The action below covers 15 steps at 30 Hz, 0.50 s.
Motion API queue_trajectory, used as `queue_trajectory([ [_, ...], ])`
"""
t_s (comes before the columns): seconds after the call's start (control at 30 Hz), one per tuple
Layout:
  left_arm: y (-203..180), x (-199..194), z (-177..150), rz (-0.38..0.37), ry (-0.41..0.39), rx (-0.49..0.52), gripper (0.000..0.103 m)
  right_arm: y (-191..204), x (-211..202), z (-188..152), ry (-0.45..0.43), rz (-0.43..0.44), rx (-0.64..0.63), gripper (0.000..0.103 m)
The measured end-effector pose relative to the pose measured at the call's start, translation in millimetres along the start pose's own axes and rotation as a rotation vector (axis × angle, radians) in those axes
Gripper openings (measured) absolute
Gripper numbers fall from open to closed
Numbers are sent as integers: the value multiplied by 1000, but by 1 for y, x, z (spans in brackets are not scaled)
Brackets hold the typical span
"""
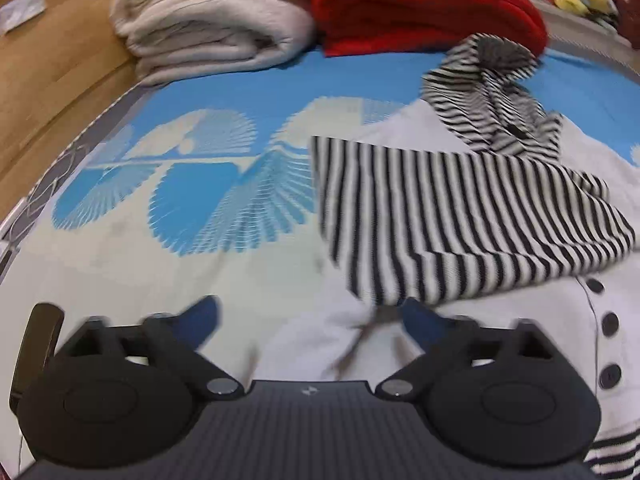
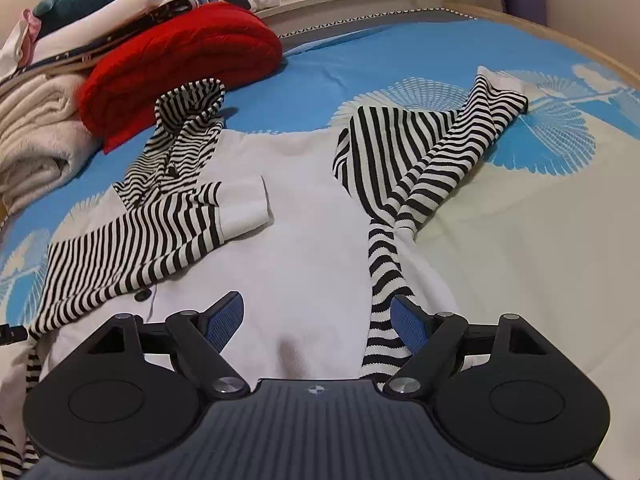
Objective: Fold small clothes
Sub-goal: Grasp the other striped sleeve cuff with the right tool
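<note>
On the blue bedspread (image 2: 400,52): 1 white garment (image 2: 312,216), striped sleeves folded in; left gripper (image 1: 308,320) and right gripper (image 2: 318,316) both spread wide, empty.

Lying on the blue-patterned bed (image 2: 400,52): a striped-sleeved white garment (image 2: 304,216) mid-bed, red (image 2: 180,56) and cream (image 2: 36,128) folded blankets along the far edge.

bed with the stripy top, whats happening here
A person with a gripper in each hand is folding a small white top with striped sleeves on a blue patterned bed. One striped sleeve is already folded across the body; the other sleeve is still spread out to the side. The left gripper and right gripper are both open over the top, holding nothing.
</note>
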<state>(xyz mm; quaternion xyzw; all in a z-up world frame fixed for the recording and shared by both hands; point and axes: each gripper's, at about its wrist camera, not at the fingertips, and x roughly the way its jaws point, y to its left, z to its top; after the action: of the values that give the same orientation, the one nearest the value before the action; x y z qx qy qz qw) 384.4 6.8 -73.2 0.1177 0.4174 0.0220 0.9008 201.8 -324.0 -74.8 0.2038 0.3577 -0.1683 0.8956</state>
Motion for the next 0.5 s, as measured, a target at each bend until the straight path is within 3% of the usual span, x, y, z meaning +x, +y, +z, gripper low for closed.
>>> queue_trajectory([
  [0.17, -12, 6, -12, 45, -11, 93, 103, 0, 2, 0, 15, 2, -5, 82],
  [0.3, -11, 9, -8, 28, 4, 63, 103, -8, 0, 4, 17, 16, 13, 82],
  [0.4, -7, 9, -5, 19, 7, 36, 103, -30, -1, 22, -4, 57, 71, 82],
  [0.5, -5, 10, -4, 28, 7, 26, 103, -72, 2, 57, -70, 38, 196, 82],
])
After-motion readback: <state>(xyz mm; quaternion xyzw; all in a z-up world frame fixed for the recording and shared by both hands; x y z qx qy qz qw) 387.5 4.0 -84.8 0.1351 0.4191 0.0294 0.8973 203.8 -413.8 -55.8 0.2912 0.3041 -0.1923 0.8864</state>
